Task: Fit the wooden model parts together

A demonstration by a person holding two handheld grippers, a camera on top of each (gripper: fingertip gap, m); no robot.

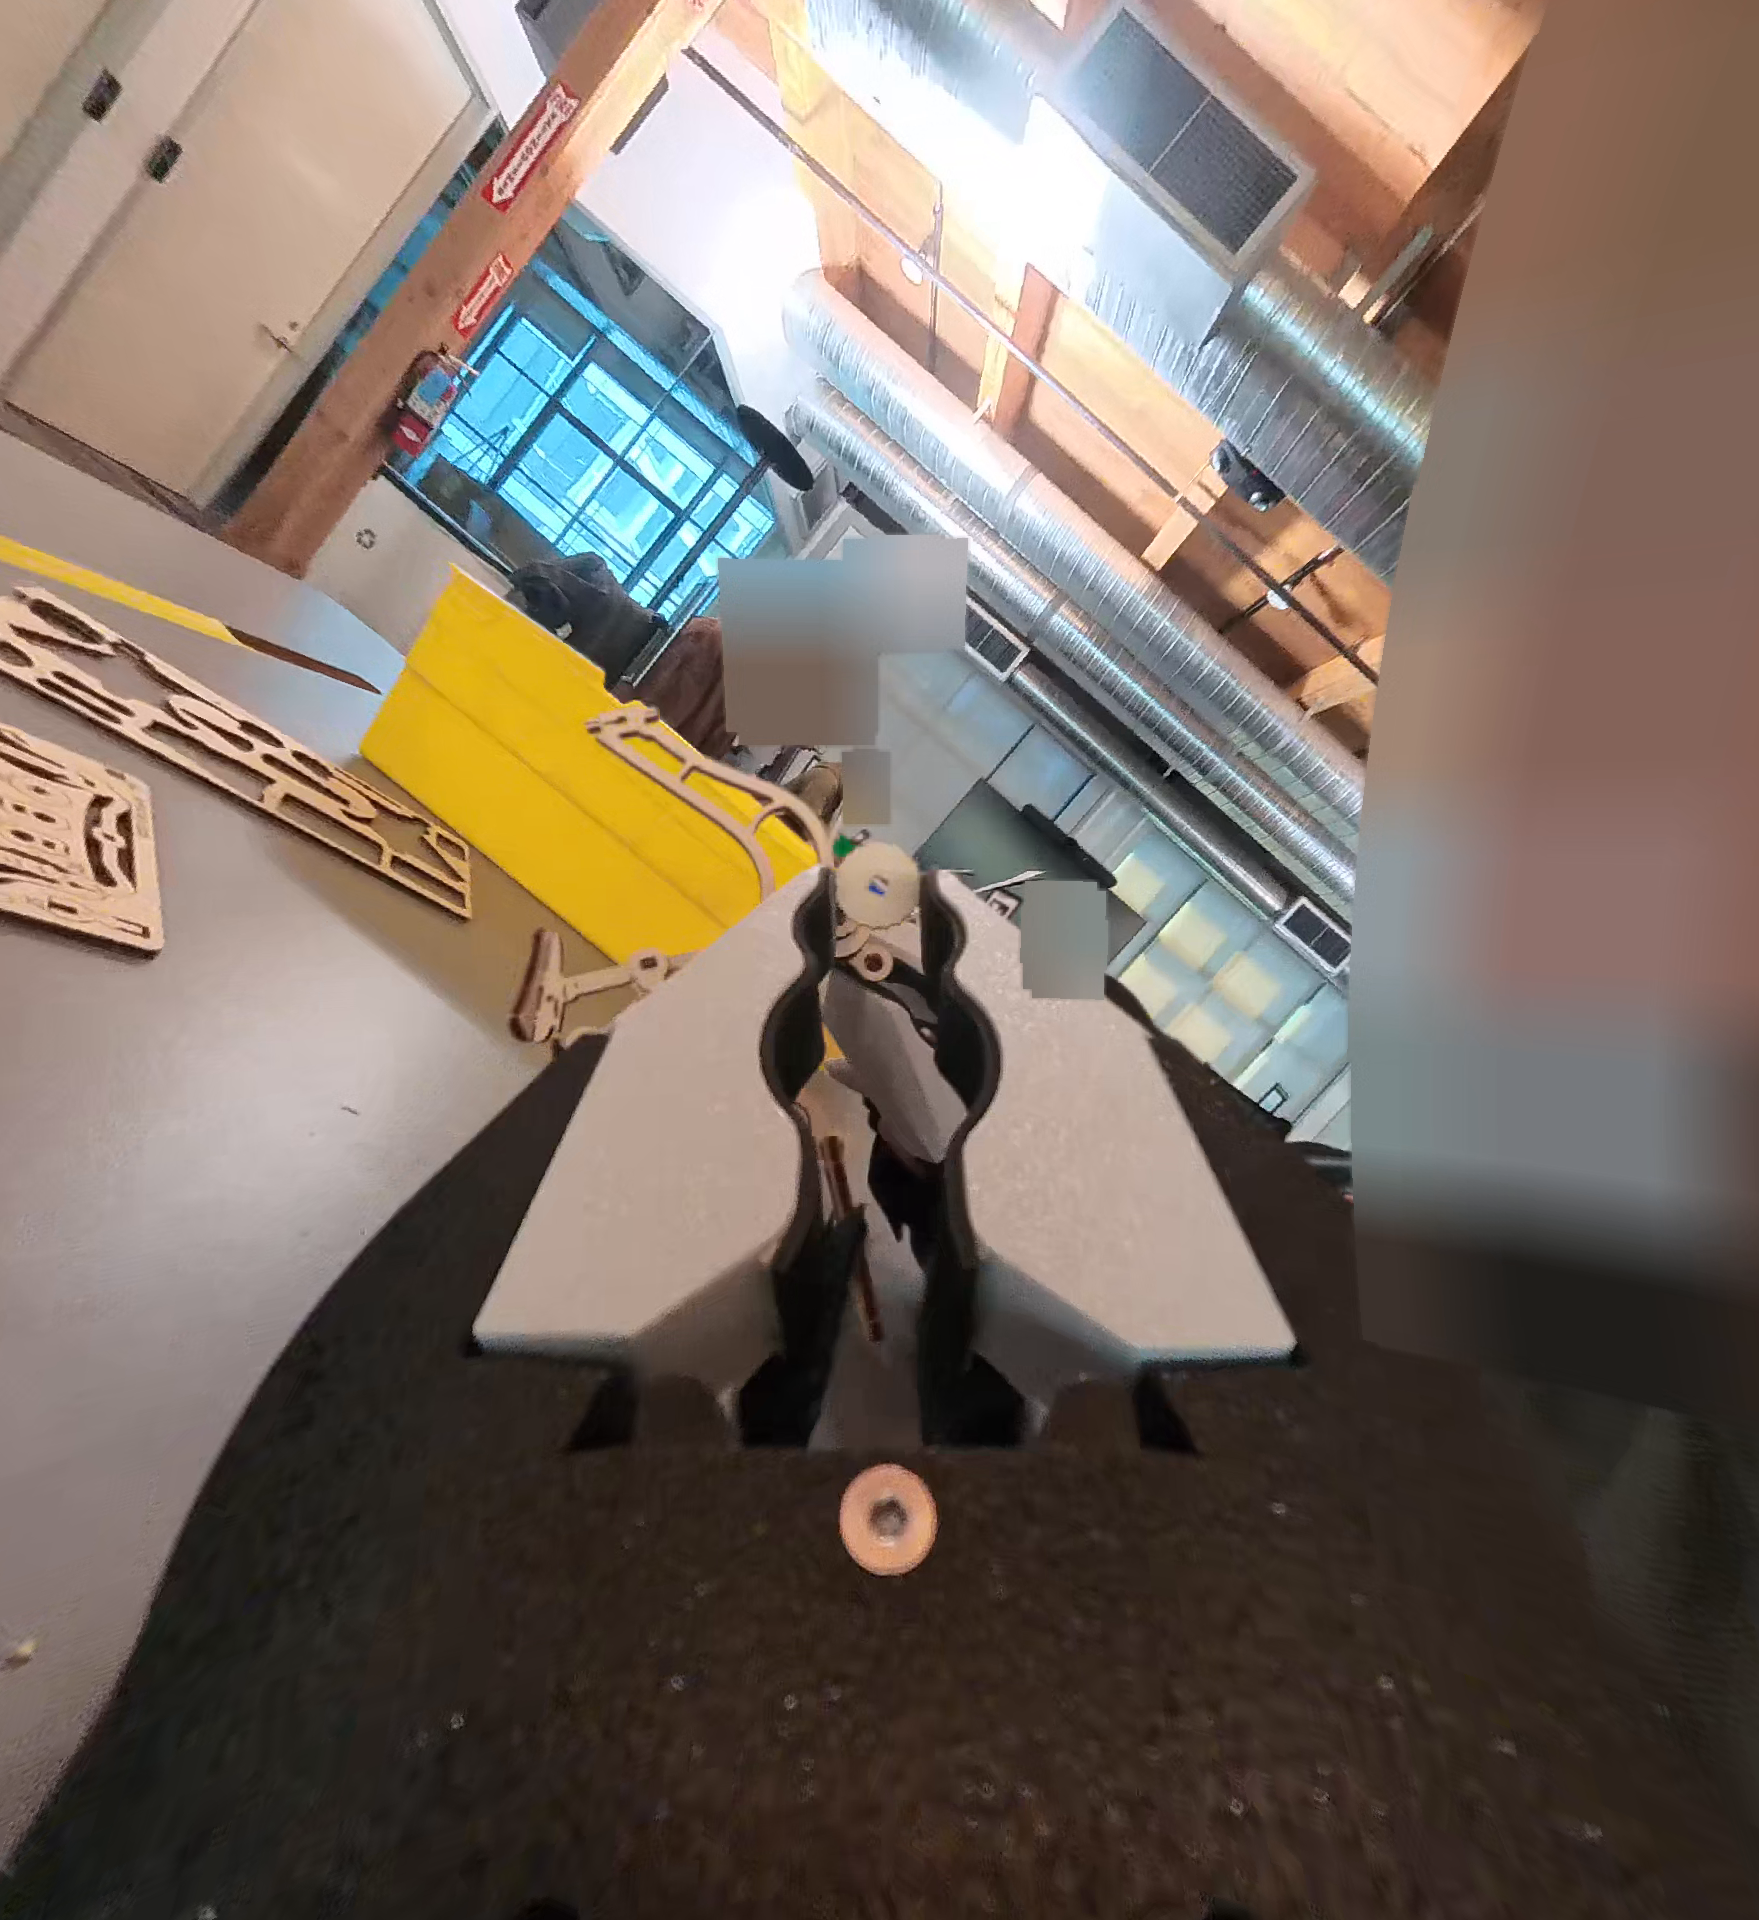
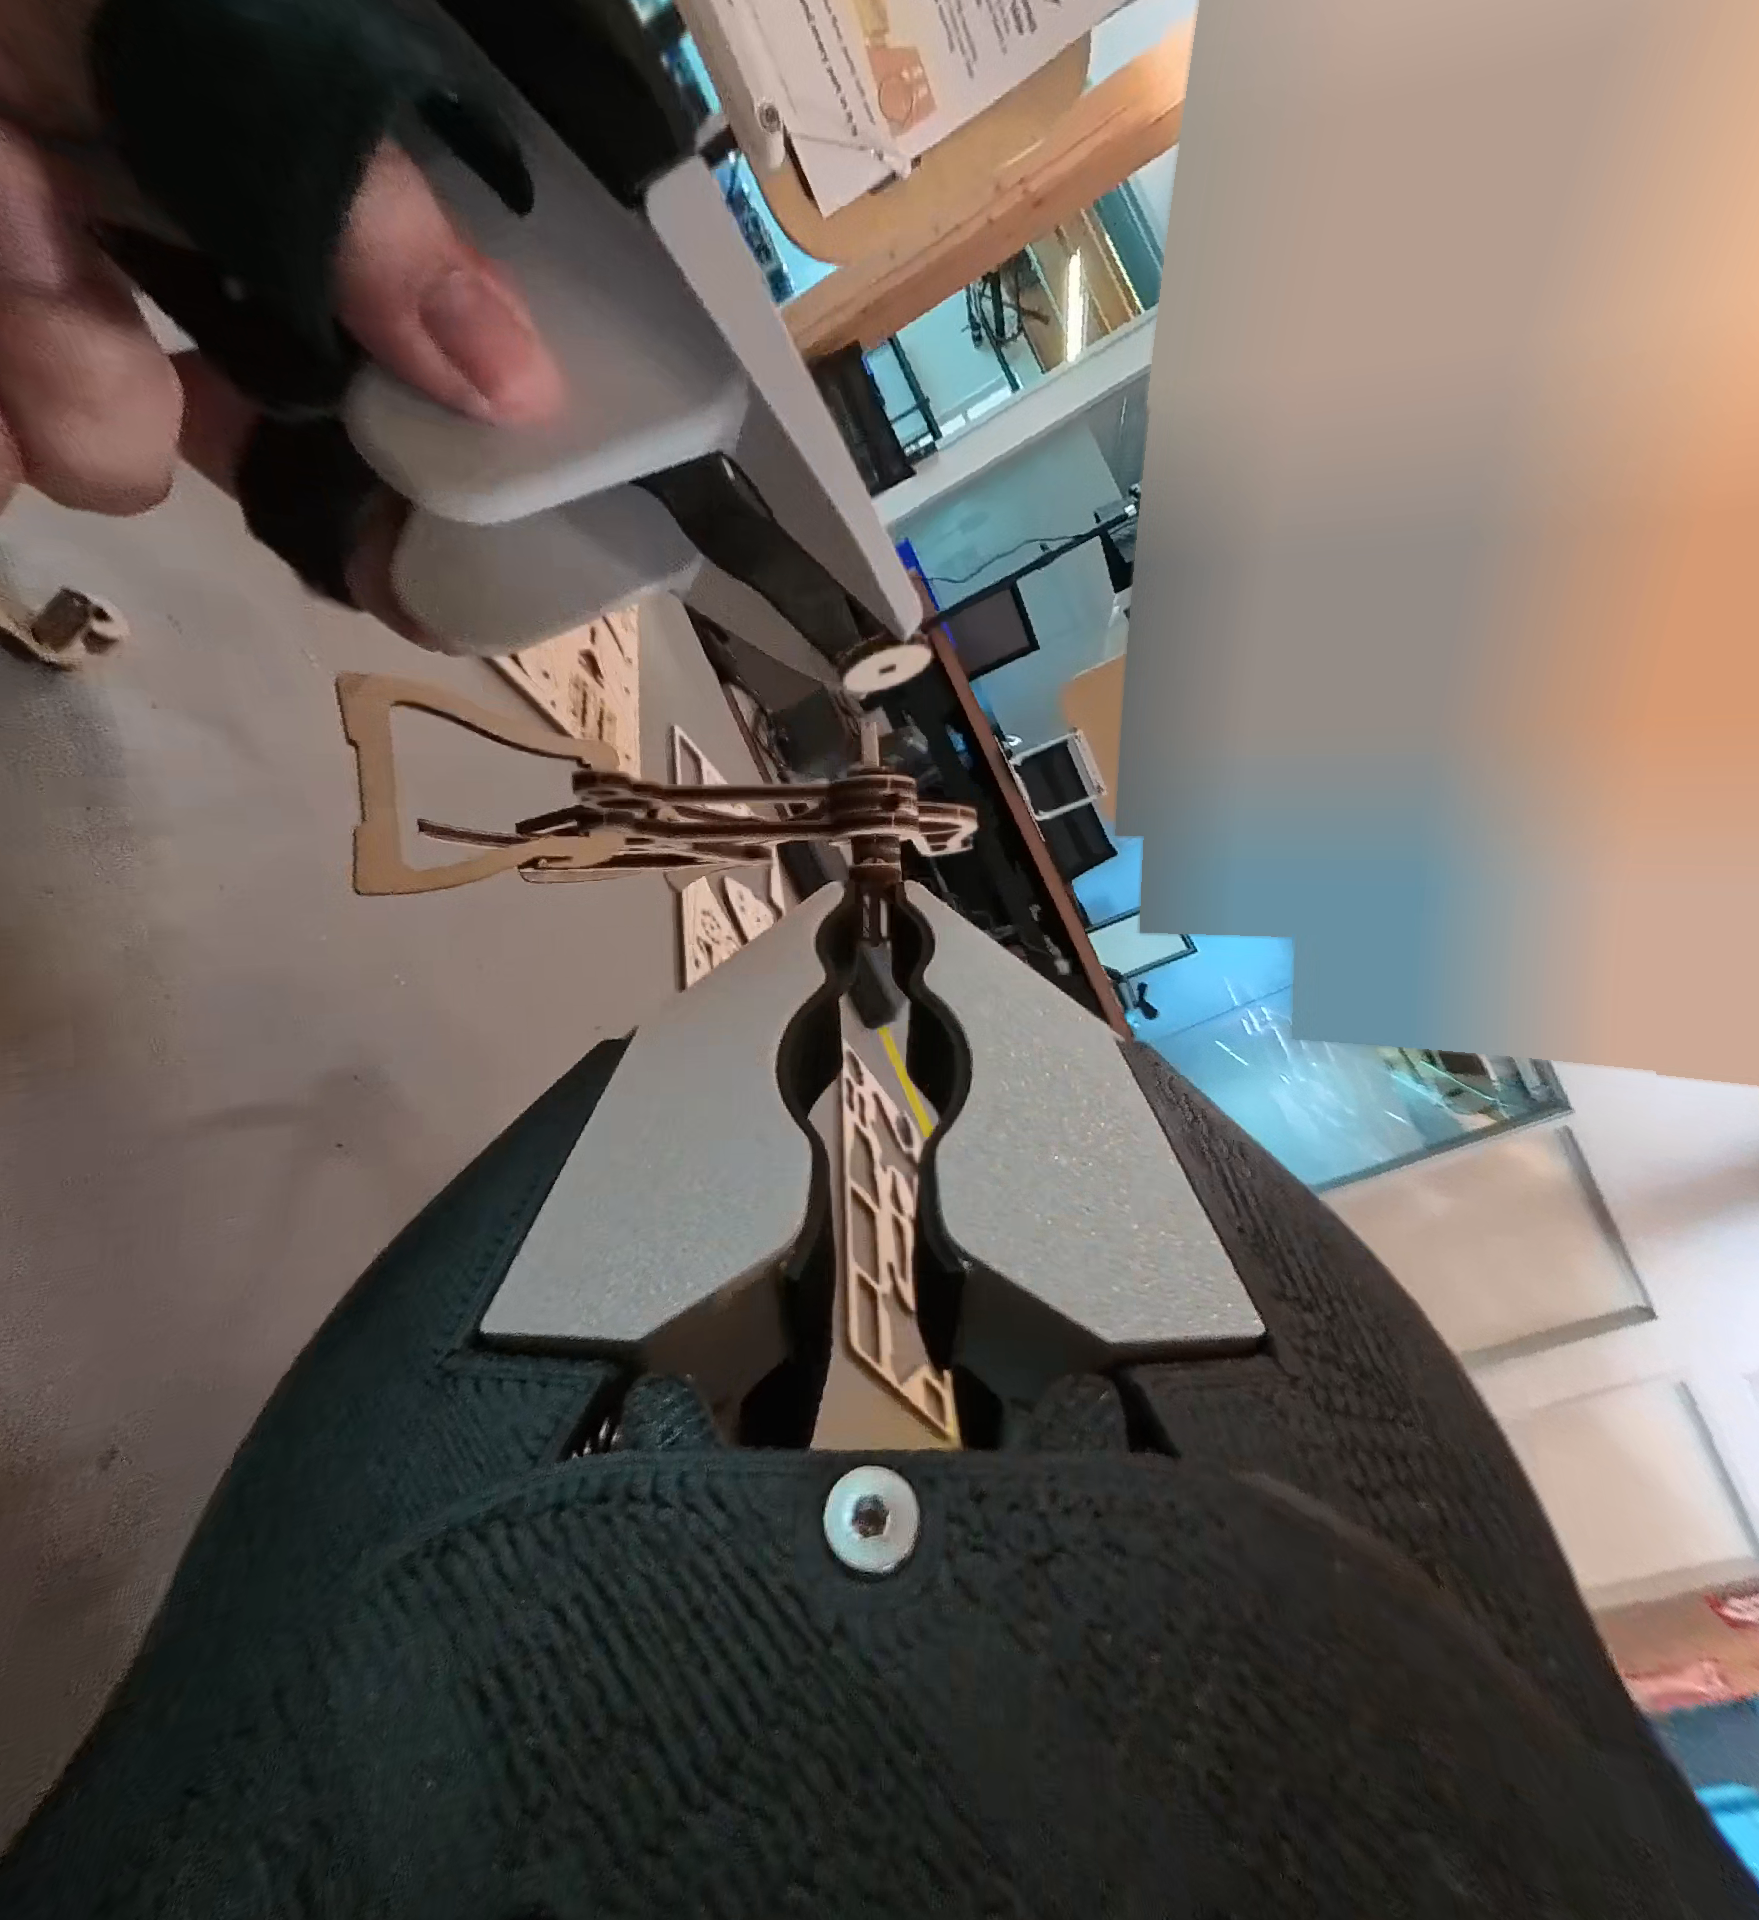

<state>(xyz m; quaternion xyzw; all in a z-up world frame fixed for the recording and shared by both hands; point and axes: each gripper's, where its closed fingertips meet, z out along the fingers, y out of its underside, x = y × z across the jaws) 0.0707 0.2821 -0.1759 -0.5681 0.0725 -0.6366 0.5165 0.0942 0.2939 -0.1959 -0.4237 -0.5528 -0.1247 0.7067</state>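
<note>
My right gripper point(image 2: 873, 899) is shut on a partly built wooden model point(image 2: 709, 816), gripping its stacked hub; the model's flat arms stretch left, seen edge-on above the grey table point(image 2: 179, 1039). My left gripper point(image 1: 877, 878) is shut on a small round wooden disc point(image 1: 885, 883). In the right wrist view it point(image 2: 890, 644) comes in from the upper left, held by a hand, with the disc point(image 2: 887, 665) just above the model's hub. The model's curved frame point(image 1: 719, 784) shows just beyond the left fingertips.
A yellow bin point(image 1: 542, 748) stands on the table behind two punched-out wooden sheets point(image 1: 200, 727) point(image 1: 23, 821). A loose wooden part point(image 1: 584, 987) lies near the bin. A wooden outline piece point(image 2: 376, 790) and a small wooden piece point(image 2: 44, 613) lie on the table.
</note>
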